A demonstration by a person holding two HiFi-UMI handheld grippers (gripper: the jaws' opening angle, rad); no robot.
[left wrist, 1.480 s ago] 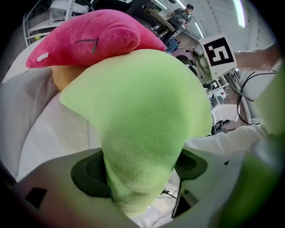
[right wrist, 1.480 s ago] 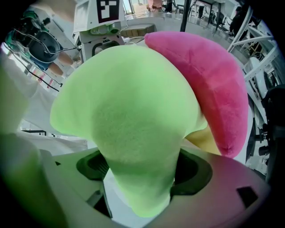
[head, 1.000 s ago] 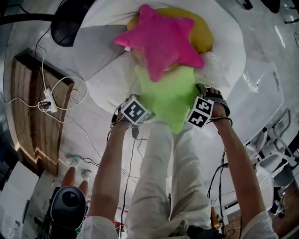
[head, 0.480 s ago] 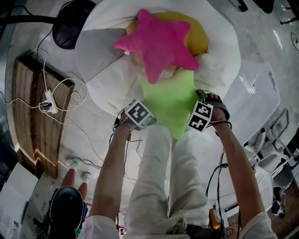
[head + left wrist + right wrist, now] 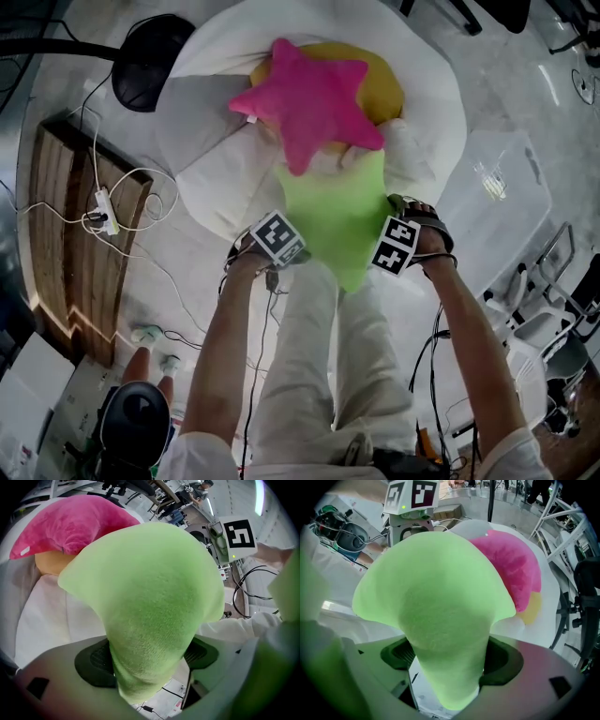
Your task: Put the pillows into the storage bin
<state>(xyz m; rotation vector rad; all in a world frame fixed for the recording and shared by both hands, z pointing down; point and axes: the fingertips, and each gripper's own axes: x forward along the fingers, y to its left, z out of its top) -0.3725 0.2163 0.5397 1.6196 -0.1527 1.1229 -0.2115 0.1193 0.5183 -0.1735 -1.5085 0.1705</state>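
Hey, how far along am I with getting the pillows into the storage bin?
Nothing looks done yet: no pillow shows in the clear plastic storage bin. In hand: the lime green plush star pillow, with the left claw and right claw each shut on one of its points. Left: that one, plus the pink plush star pillow and yellow round pillow lying on the white cushion.

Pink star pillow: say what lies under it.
A yellow pillow shows under the pink star pillow, on the big white cushion. Most of the yellow one is covered, so its full shape cannot be told.
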